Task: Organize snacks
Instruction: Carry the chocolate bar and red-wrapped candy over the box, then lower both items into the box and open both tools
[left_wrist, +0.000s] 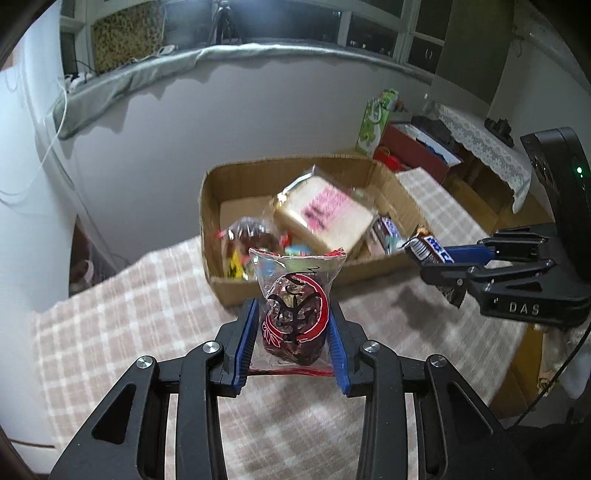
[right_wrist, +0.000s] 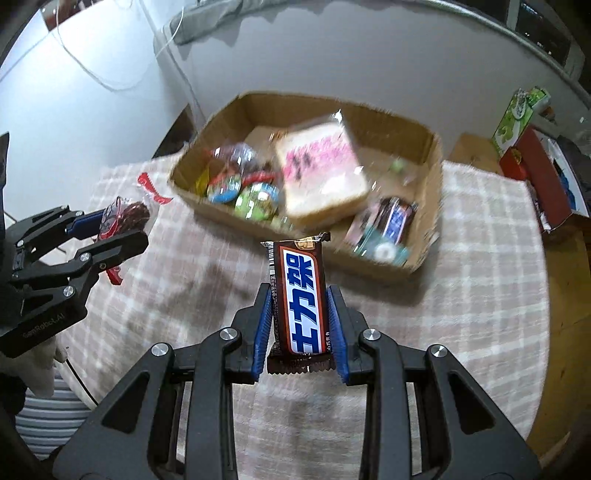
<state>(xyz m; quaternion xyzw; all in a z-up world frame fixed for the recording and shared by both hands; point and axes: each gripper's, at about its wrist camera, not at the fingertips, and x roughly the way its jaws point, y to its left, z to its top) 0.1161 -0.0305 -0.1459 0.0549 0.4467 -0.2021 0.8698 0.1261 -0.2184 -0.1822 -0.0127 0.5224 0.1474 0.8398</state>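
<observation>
My left gripper (left_wrist: 293, 314) is shut on a clear packet of dark red dates (left_wrist: 293, 317) and holds it above the checked tablecloth, just short of the cardboard box (left_wrist: 210, 206). It also shows in the right wrist view (right_wrist: 122, 225). My right gripper (right_wrist: 300, 299) is shut on a brown and blue chocolate bar (right_wrist: 301, 295), held above the cloth near the box's front wall (right_wrist: 369, 266). In the left wrist view the right gripper (left_wrist: 439, 262) is at the right, beside the box. The box holds a wrapped bread slice (right_wrist: 321, 173), round sweets (right_wrist: 255, 199) and more bars (right_wrist: 391, 218).
The table has a checked cloth (left_wrist: 122, 332) and ends at the left and right. A white wall (left_wrist: 147, 155) stands behind the box. A green carton (left_wrist: 373, 122) and a red box (left_wrist: 413, 147) are on the floor at the right. A cable (left_wrist: 48, 147) hangs at the left.
</observation>
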